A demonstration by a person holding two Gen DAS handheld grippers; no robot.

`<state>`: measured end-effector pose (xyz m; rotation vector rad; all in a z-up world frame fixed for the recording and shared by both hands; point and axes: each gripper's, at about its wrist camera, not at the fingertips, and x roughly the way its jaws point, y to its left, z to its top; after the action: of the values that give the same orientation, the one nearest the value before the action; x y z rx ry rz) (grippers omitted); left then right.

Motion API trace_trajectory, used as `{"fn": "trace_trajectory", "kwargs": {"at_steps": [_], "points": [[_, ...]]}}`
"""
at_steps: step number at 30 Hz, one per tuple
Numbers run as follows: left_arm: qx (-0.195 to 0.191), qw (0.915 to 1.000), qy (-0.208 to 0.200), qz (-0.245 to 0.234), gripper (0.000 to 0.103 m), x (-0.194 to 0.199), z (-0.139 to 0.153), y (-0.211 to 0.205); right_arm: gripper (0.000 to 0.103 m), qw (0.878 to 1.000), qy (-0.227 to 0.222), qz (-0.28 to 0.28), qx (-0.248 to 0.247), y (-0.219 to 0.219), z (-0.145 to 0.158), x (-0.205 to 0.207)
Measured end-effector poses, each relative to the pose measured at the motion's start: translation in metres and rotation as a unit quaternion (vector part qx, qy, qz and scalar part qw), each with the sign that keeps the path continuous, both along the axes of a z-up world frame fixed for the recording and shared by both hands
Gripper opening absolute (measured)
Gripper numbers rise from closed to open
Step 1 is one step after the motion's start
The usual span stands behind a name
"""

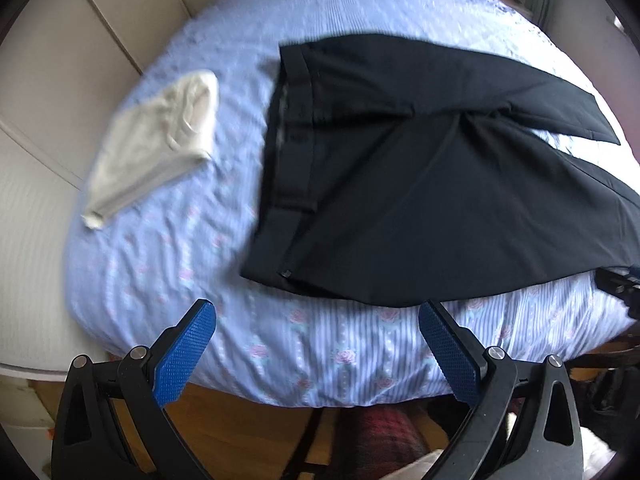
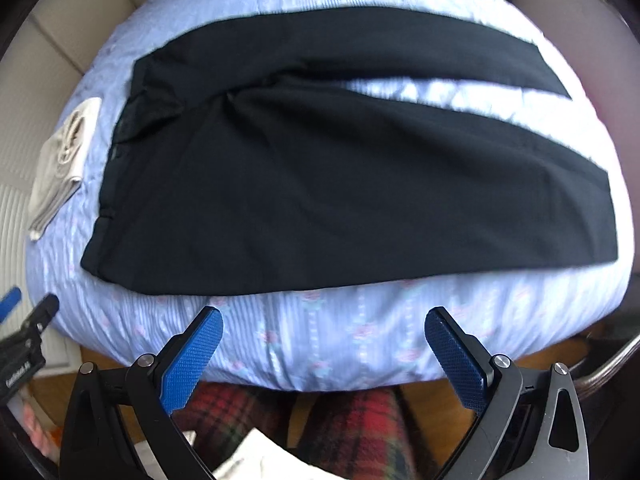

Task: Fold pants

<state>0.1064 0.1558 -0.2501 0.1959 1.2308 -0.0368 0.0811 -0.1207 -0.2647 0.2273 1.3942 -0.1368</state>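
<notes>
Black pants (image 1: 400, 184) lie spread flat on a bed with a blue striped cover (image 1: 168, 240), waistband to the left and both legs running right. In the right wrist view the same pants (image 2: 340, 184) show the two legs parted in a narrow V. My left gripper (image 1: 318, 316) hovers open just short of the pants' near edge, close to the waistband corner, with nothing between its blue pads. My right gripper (image 2: 324, 322) is open too, held over the bed's front edge below the near leg.
A folded cream garment (image 1: 156, 136) lies on the bed left of the pants, seen again as the cream garment (image 2: 64, 160). Pale cupboard doors (image 1: 60, 60) stand behind. A person's red plaid legs (image 2: 360, 428) and wood floor are below the bed's edge.
</notes>
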Motion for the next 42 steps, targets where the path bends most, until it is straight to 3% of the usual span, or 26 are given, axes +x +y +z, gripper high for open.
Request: {"fn": "trace_trajectory", "kwargs": {"at_steps": [6, 10, 12, 24, 27, 30, 34, 37, 42], "points": [[-0.025, 0.9985, 0.044, 0.021, 0.103, 0.025, -0.041, 0.015, 0.098, 0.996, 0.031, -0.077, 0.043, 0.003, -0.055, 0.008], [-0.029, 0.9963, 0.071, 0.040, 0.103, 0.036, -0.066, 0.015, 0.091, 0.993, 0.055, -0.084, 0.053, -0.003, -0.083, 0.013], [-0.051, 0.9935, 0.087, 0.052, 0.103, 0.042, -0.078, 0.017, 0.090, 0.992, 0.056, -0.095, 0.064, -0.008, -0.092, 0.014], [-0.095, 0.9803, 0.145, 0.095, 0.096, 0.060, -0.130, 0.013, 0.077, 0.963, 0.088, -0.185, 0.174, -0.025, -0.144, 0.020], [-0.125, 0.9718, 0.165, 0.113, 0.083, 0.061, -0.140, 0.016, 0.068, 0.959, 0.094, -0.198, 0.181, -0.029, -0.150, 0.028], [-0.162, 0.9627, 0.178, 0.123, 0.057, 0.063, -0.142, 0.018, 0.053, 0.948, 0.094, -0.227, 0.203, -0.035, -0.151, 0.027], [-0.156, 0.9673, 0.159, 0.122, 0.016, 0.068, -0.120, 0.019, 0.024, 0.956, 0.082, -0.201, 0.199, -0.033, -0.138, 0.039], [-0.165, 0.9704, 0.137, 0.111, 0.010, 0.069, -0.096, 0.019, 0.010, 0.959, 0.066, -0.188, 0.199, -0.033, -0.124, 0.046], [-0.159, 0.9806, 0.087, 0.074, 0.008, 0.062, -0.047, 0.008, 0.010, 0.965, 0.013, -0.169, 0.200, -0.039, -0.070, 0.056]]}}
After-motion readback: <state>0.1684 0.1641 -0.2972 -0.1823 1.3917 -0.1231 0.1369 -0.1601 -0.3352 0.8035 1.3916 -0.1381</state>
